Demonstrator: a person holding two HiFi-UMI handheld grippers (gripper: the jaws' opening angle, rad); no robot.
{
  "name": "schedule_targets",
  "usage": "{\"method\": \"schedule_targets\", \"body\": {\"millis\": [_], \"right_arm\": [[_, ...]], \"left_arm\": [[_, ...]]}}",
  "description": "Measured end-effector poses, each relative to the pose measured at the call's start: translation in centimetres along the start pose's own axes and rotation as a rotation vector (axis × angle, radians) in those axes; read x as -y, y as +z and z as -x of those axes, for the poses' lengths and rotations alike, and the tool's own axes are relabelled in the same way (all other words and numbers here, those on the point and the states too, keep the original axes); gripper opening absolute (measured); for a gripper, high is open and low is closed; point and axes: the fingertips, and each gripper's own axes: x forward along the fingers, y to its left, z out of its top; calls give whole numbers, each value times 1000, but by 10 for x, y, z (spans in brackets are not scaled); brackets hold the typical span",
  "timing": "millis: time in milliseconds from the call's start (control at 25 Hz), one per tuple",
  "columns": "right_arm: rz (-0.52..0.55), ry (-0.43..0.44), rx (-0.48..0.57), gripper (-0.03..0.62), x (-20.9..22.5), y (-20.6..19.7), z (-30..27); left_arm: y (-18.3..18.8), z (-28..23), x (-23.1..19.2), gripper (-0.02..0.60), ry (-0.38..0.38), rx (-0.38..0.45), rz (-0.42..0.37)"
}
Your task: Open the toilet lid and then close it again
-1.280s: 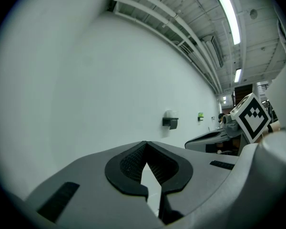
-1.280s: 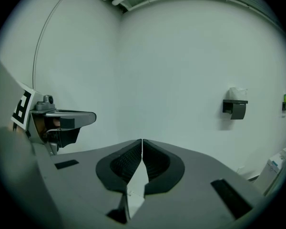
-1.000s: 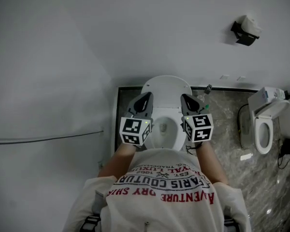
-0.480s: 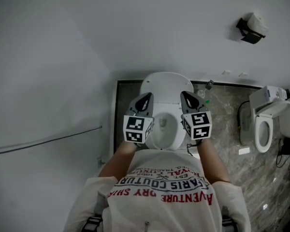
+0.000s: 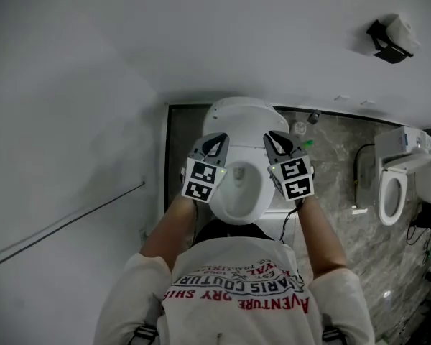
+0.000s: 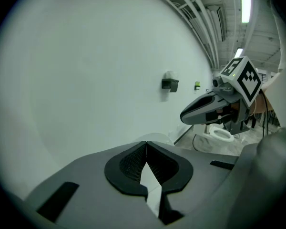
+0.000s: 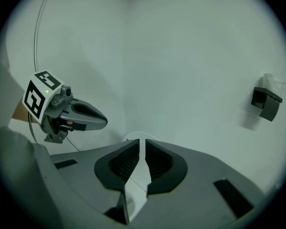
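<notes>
A person stands right over a white toilet (image 5: 237,208) set against a pale wall (image 5: 93,85), with one gripper on each side of the bowl. The lid (image 5: 238,115) appears to stand raised at the back, just by the wall, and the bowl lies uncovered below it. The left gripper (image 5: 212,144) hangs over the bowl's left rim with its jaws pressed together at the tips and nothing caught between them. The right gripper (image 5: 276,141) hangs over the right rim with its jaws drawn in to a thin slit, also gripping nothing; only the white of the toilet shows through the gap. Both point forward and down toward the lid, but whether either touches it cannot be told. A dark stone-patterned floor (image 5: 330,171) runs to the right, where a second toilet (image 5: 394,192) stands well apart. A black holder (image 5: 391,38) is fixed on the wall above.
</notes>
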Motion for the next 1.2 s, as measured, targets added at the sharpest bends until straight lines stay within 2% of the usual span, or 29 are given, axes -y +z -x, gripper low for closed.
{"method": "schedule_targets", "body": {"millis": [280, 480, 600, 880, 1080, 1200], "right_arm": [[39, 52, -47, 21, 32, -10, -52], [130, 90, -116, 26, 54, -22, -92], [192, 118, -164, 69, 65, -35, -111], [291, 146, -230, 75, 71, -56, -136], [370, 148, -254, 75, 72, -58, -137], [390, 154, -266, 74, 72, -59, -134]], "left_arm": [[-4, -68, -27, 8, -23, -89, -144], [-15, -115, -32, 69, -88, -155, -310], [-24, -138, -34, 80, -116, -203, -405], [-32, -161, -38, 80, -109, -183, -455], [-32, -166, -38, 80, -122, -199, -526], [-32, -162, -35, 78, -139, -193, -529]]}}
